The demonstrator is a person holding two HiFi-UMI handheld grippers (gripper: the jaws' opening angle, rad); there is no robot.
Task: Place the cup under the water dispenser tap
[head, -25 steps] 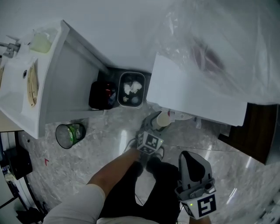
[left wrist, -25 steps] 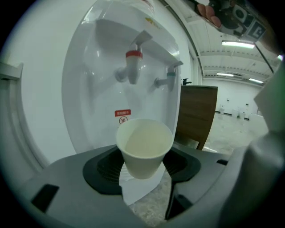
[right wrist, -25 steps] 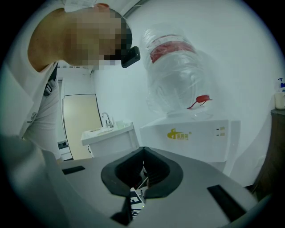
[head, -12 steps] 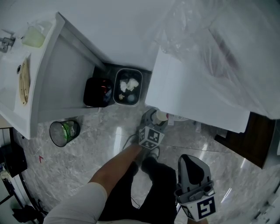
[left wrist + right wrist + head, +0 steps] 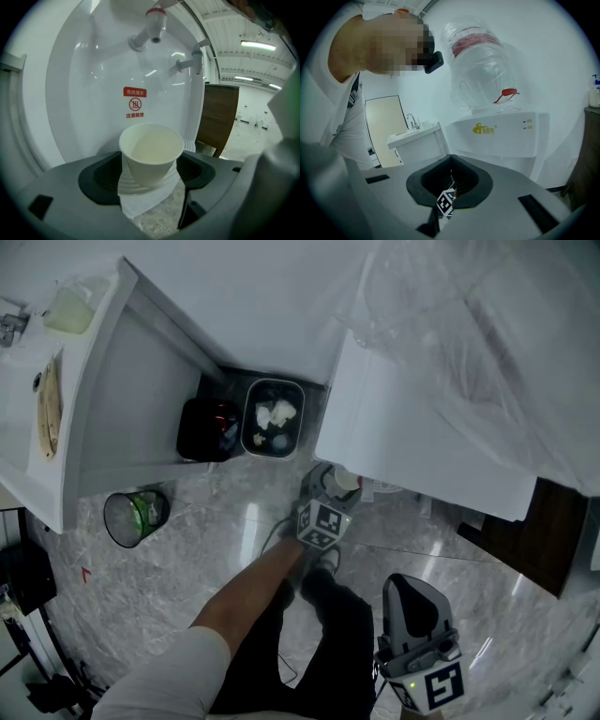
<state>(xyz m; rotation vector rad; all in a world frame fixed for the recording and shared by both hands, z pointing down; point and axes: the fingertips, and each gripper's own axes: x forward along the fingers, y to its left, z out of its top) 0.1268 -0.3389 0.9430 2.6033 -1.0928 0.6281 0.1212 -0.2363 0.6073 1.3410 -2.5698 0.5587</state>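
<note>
A white paper cup [image 5: 152, 157] stands upright on the ribbed drip tray [image 5: 190, 146] of the white water dispenser [image 5: 422, 446], below its red tap [image 5: 154, 21]. A blue tap [image 5: 194, 58] sits to the right of it. My left gripper [image 5: 151, 171] has the cup between its pads; its jaws are opening and stand wide on either side of the cup. In the head view the cup [image 5: 345, 481] shows just past the left gripper [image 5: 328, 486], at the dispenser's front edge. My right gripper [image 5: 409, 579] hangs back near the person's legs, shut and empty.
A clear water bottle [image 5: 487, 334] tops the dispenser. Left of it on the floor stand a dark bin with white scraps [image 5: 274, 418], a black and red bin [image 5: 208, 430] and a wire bin [image 5: 136, 515]. A white sink counter [image 5: 56, 381] is at far left. A dark wooden cabinet [image 5: 525, 531] is at right.
My left gripper and the cup have edged further under the dispenser's front. The right gripper has stayed where it was.
</note>
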